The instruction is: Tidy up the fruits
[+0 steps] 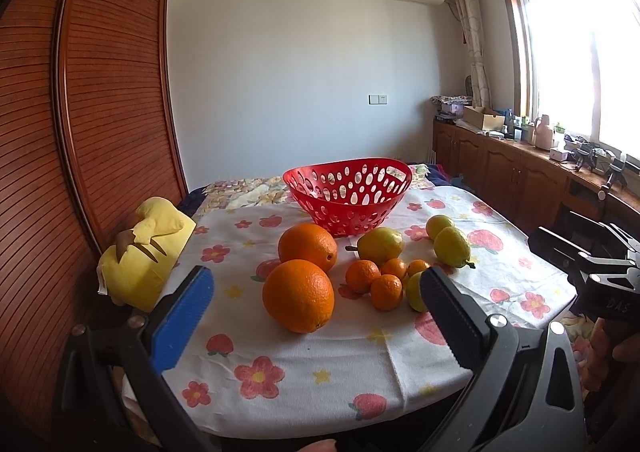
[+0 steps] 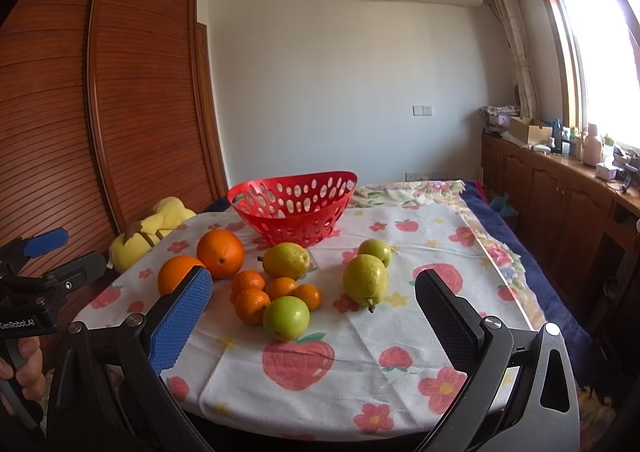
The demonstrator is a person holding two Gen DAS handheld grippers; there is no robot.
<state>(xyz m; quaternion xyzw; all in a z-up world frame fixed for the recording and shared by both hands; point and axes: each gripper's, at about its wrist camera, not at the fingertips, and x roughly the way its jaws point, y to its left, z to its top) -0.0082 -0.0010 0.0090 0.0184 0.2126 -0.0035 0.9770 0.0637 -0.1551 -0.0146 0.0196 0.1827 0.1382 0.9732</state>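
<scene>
A: Well, left wrist view. Left gripper fingers spread wide, holding nothing, lined up on the near orange. Red basket sits empty behind the fruit. Nothing organized yet, I judge.

B: Next calls for closing around that orange, gently. Writing?

A: "DAS" on the other tool. Right wrist view: right gripper also wide, empty, facing the green apple. "GenRobot.AI" legible at left.

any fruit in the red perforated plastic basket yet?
No. The red perforated plastic basket holds nothing, and the oranges, pears and green apple all sit on the cloth.
</scene>
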